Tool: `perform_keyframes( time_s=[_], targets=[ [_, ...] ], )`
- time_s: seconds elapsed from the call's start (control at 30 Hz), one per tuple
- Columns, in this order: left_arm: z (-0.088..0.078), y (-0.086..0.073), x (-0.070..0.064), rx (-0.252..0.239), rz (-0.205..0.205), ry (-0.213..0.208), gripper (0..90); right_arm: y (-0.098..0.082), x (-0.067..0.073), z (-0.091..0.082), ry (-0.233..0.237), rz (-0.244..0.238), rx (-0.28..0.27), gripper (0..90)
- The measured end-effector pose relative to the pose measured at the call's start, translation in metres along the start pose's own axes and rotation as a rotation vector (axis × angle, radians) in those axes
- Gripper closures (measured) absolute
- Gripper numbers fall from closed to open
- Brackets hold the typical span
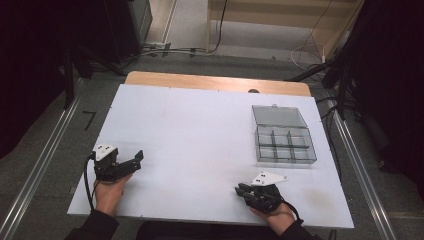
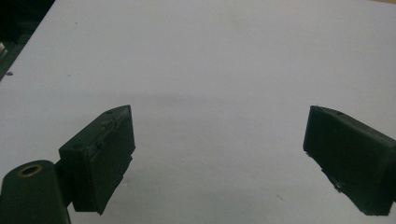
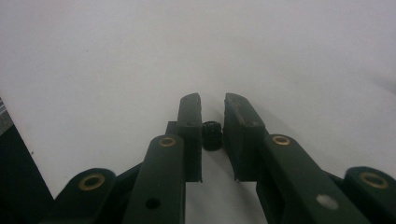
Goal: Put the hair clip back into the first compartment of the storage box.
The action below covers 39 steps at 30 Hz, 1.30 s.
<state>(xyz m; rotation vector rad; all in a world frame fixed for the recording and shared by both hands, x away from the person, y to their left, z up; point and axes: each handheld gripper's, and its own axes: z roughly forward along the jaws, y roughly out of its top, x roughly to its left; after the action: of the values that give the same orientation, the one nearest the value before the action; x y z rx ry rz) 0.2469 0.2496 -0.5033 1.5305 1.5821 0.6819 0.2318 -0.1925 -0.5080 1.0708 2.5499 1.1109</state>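
Two grippers and one clear divided box point(image 1: 284, 140) on the white table point(image 1: 200, 150) from above, box well ahead of the right gripper point(image 1: 245, 191); left gripper point(image 2: 219, 140) spread wide on nothing; right gripper point(image 3: 212, 123) narrowed on one small black ribbed part point(image 3: 212, 135), probably bound next for a compartment.
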Motion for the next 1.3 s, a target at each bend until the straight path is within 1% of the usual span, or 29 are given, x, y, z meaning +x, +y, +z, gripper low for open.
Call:
perform_keyframes(
  time_s=[0.17,0.27,0.3,0.33,0.5,0.6,0.97,1.13,1.3],
  targets=[
    [0.0,0.0,0.0,0.0,-0.001,0.0,9.7,0.0,0.0,0.0,0.001,-0.001,0.002,77.2],
    [0.0,0.0,0.0,0.0,-0.001,0.001,9.6,0.001,-0.001,-0.001,-0.004,-0.003,-0.009,77.4],
    [0.0,0.0,0.0,-0.001,-0.001,0.002,9.7,0.001,-0.001,-0.001,-0.003,0.004,-0.013,77.5],
    [0.0,0.0,0.0,-0.001,-0.001,0.001,9.7,0.002,-0.003,-0.003,-0.007,0.009,-0.024,77.5],
    [0.0,0.0,0.0,-0.003,-0.001,0.0,9.7,0.003,-0.008,-0.007,-0.016,0.03,-0.044,77.5],
    [0.0,0.0,0.001,-0.003,-0.001,0.0,9.7,0.004,-0.011,-0.009,-0.022,0.033,-0.054,77.5],
    [0.0,0.0,0.0,-0.002,-0.002,0.0,9.7,0.007,-0.017,-0.012,-0.035,0.047,-0.072,77.5],
    [0.0,0.0,0.0,-0.003,-0.001,0.001,9.7,0.01,-0.022,-0.016,-0.048,0.063,-0.088,77.5],
    [0.0,0.0,0.0,-0.002,0.001,0.001,9.7,0.011,-0.026,-0.018,-0.06,0.067,-0.095,77.6]
  ],
)
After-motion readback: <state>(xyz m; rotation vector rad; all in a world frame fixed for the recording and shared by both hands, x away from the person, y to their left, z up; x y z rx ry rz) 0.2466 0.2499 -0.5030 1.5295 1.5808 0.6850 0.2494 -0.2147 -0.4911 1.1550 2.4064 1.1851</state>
